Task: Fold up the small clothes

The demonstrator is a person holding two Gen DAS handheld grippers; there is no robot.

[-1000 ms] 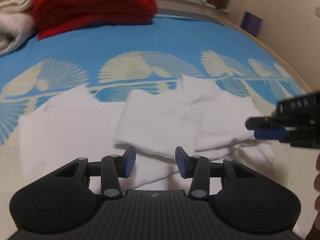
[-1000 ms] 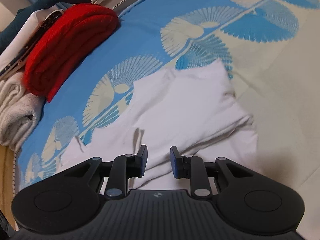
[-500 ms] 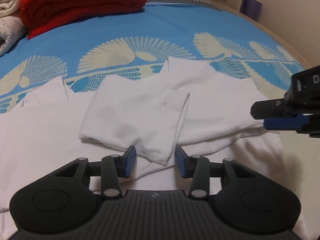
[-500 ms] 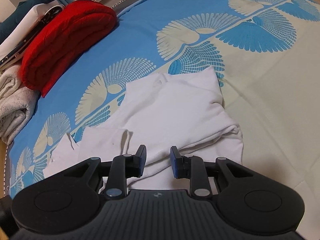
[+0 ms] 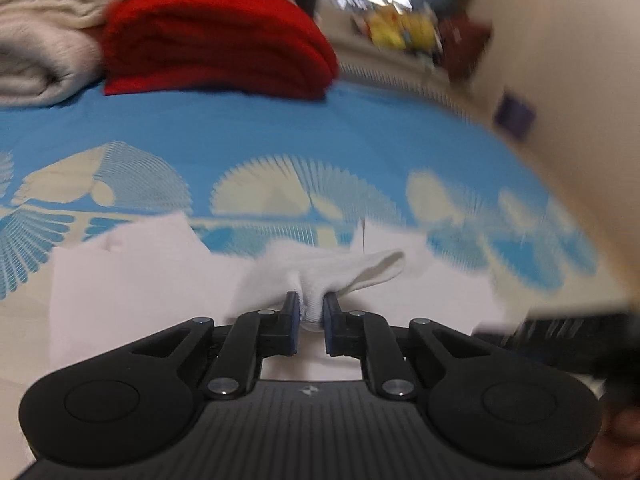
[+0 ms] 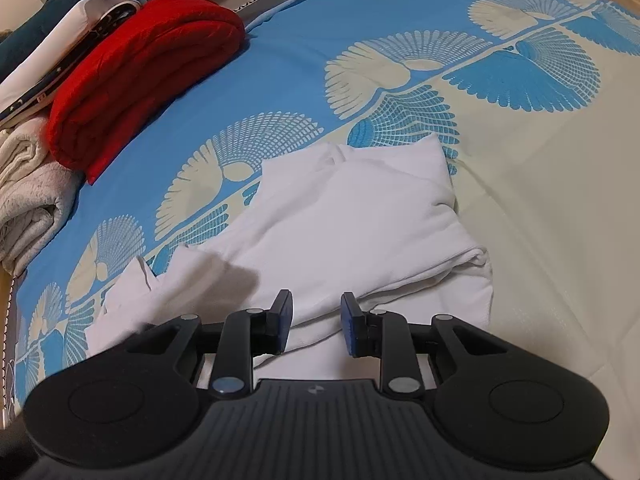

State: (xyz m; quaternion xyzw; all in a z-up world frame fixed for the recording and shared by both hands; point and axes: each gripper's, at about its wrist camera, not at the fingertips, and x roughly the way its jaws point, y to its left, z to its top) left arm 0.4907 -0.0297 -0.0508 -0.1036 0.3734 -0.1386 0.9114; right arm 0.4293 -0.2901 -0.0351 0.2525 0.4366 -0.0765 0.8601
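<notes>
A white garment lies partly folded on the blue-and-cream bedsheet. In the left wrist view its near fold is bunched between the pads of my left gripper, whose jaws are closing on it and hold it raised off the rest of the white garment. My right gripper hovers open just above the garment's near edge, with nothing pinched between its fingers. It also shows as a dark blur at the right of the left wrist view, right gripper.
A folded red blanket and a cream towel are stacked at the far left of the bed; the same red blanket shows ahead of the left gripper. Beyond the bed's far edge stands a shelf with toys. A wall runs along the right.
My left gripper's jaws have shut on the white fold that lay between them and lifted it, and that view is now blurred. The right gripper has stayed put.
</notes>
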